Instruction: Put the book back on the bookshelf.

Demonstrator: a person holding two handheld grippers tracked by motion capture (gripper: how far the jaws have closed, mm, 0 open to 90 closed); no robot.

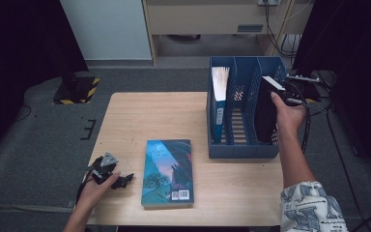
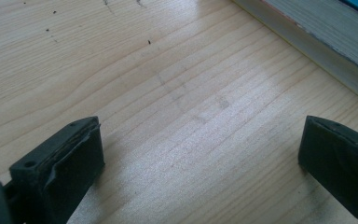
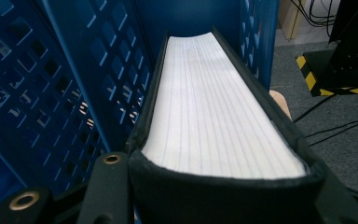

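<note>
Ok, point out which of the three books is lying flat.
The teal-covered book on the table; the other two stand in the blue file rack.

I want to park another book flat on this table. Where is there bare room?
Bare wood lies between the file rack and the table's left edge, above the lying paperback. Crowded: the rack's right slot, where the right gripper holds the black book, and the left gripper's corner.

The book (image 3: pixel 223 121) between the jaws of the right gripper (image 1: pixel 282 94) is showing a black cover and white page edges. The file rack (image 1: pixel 241 150) is blue with a hole pattern. The table (image 1: pixel 145 116) is showing pale wood grain. The lying book (image 1: pixel 168 171) is teal with dark shapes.
</note>
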